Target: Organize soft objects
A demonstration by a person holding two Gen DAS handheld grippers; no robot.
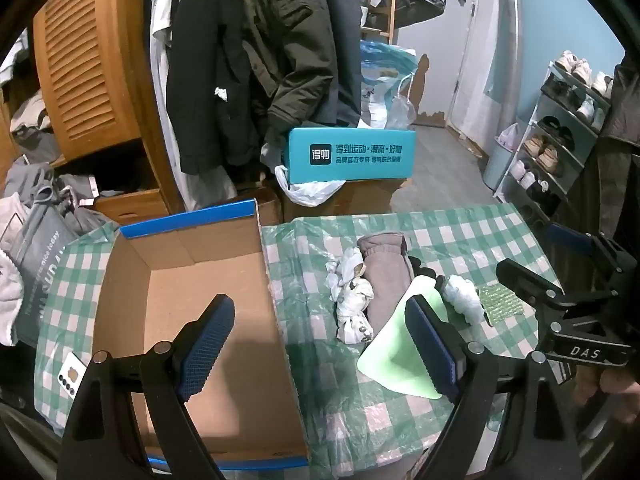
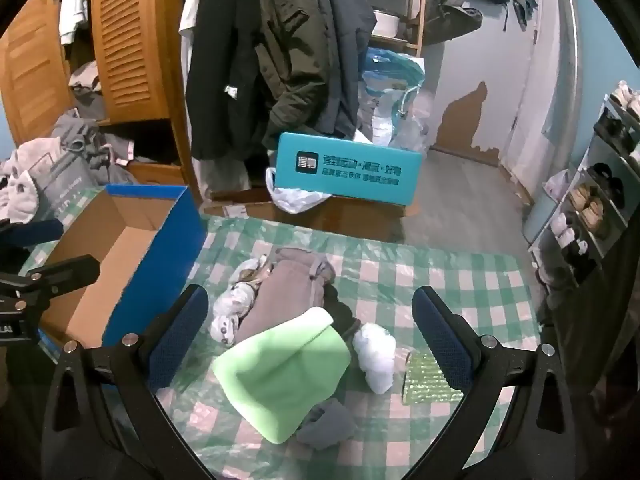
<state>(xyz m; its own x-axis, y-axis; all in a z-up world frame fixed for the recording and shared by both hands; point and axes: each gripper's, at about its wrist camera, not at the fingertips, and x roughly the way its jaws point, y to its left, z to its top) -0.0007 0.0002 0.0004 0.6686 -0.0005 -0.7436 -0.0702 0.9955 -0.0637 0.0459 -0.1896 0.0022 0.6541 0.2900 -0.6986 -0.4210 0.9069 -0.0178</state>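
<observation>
Open blue-sided cardboard box (image 1: 192, 304) empty at bench left edge, ready as receptacle. Soft items clustered mid-bench: light green fleece cloth (image 2: 280, 372), grey-brown rolled garment (image 2: 280, 292), white stuffing wad (image 2: 378, 356). Left tool (image 1: 320, 348) and right tool (image 2: 312, 344) both spread wide, holding nothing, right poised above green cloth.

A lived-in home bedroom or entry corner: coats (image 2: 280, 52) hang beside a louvred wooden wardrobe (image 2: 128, 40), a shoe rack (image 1: 560, 136) lines the wall.
</observation>
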